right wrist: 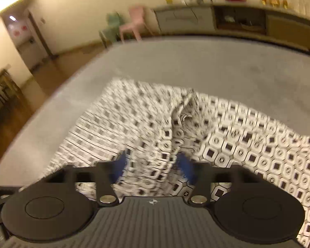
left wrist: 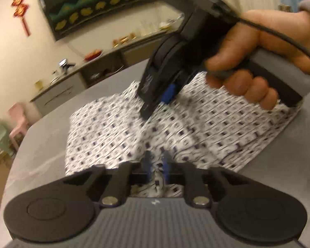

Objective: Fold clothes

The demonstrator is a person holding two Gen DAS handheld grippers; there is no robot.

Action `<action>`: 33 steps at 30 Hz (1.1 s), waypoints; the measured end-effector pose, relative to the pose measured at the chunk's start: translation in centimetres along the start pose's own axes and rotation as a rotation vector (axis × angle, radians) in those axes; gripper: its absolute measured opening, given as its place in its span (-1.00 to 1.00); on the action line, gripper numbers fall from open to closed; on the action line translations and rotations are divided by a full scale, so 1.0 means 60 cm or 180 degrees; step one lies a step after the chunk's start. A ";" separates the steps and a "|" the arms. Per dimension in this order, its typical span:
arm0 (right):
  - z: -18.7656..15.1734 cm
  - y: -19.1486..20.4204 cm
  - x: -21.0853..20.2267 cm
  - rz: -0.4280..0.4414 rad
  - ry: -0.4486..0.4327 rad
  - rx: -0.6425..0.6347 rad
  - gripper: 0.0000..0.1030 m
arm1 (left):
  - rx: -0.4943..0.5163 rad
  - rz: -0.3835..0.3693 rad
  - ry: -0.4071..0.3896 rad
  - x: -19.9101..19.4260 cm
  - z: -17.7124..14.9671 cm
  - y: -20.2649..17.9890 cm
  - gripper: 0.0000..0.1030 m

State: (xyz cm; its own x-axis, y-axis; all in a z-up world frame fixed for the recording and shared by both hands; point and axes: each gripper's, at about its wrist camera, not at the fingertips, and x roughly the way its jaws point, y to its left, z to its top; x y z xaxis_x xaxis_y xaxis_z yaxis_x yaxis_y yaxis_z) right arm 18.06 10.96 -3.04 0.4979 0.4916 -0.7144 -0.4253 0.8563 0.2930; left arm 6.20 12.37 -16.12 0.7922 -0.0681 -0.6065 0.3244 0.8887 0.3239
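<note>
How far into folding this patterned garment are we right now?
Early stage. Done: the white garment with dark square print lies on the grey table, partly bunched, with no neat fold visible. In hand: the left gripper and right gripper each have fabric between their fingers; the right one looks only partly closed. Left: making the folds and flattening the cloth.
</note>
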 end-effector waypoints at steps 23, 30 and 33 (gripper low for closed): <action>-0.087 0.150 -0.116 0.0107 -0.0225 -0.1820 0.26 | 0.0087 -0.0123 0.0020 -0.066 -0.067 0.089 -0.31; -0.116 0.163 -0.094 0.0057 0.0052 -0.2309 -0.32 | 0.0211 -0.0129 0.0125 -0.048 -0.075 0.080 -0.31; -0.107 0.157 -0.093 0.0142 0.0079 -0.2170 -0.88 | 0.0069 0.0048 0.0293 -0.033 -0.078 0.095 -0.67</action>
State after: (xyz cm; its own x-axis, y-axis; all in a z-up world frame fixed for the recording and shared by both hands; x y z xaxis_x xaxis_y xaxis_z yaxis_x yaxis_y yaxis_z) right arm 6.42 15.25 -0.38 0.4549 0.5134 -0.7277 -0.8300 0.5406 -0.1374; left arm 4.07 19.68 -16.50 0.7466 -0.0120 -0.6652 0.3247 0.8792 0.3486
